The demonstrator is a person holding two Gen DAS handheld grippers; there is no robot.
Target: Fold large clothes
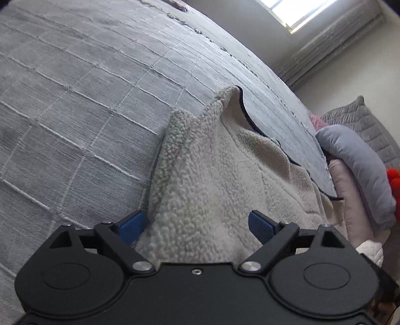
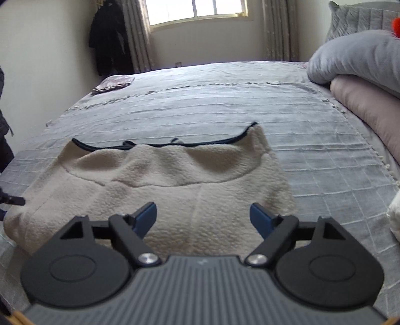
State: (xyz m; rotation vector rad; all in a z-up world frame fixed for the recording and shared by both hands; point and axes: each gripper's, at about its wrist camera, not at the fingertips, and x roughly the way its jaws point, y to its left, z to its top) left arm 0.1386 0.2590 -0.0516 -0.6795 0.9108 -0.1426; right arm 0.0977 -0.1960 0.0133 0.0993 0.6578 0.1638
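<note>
A cream fleece garment (image 1: 212, 175) with dark trim along its far edge lies folded over on the grey checked bedspread (image 1: 87, 100). My left gripper (image 1: 196, 223) is open low over it. A raised fold of fleece sits between the blue pads, close to the left pad and apart from the right one. In the right wrist view the same garment (image 2: 175, 175) spreads flat on the bedspread (image 2: 225, 100), its dark-trimmed edge away from me. My right gripper (image 2: 202, 217) is open just above the garment's near part and holds nothing.
A grey duvet (image 2: 355, 57) on a pink one (image 2: 370, 105) is piled at the right side of the bed. A small crumpled cloth (image 2: 112, 85) lies at the far left corner. Dark clothes (image 2: 107, 37) hang beside the window (image 2: 195, 10).
</note>
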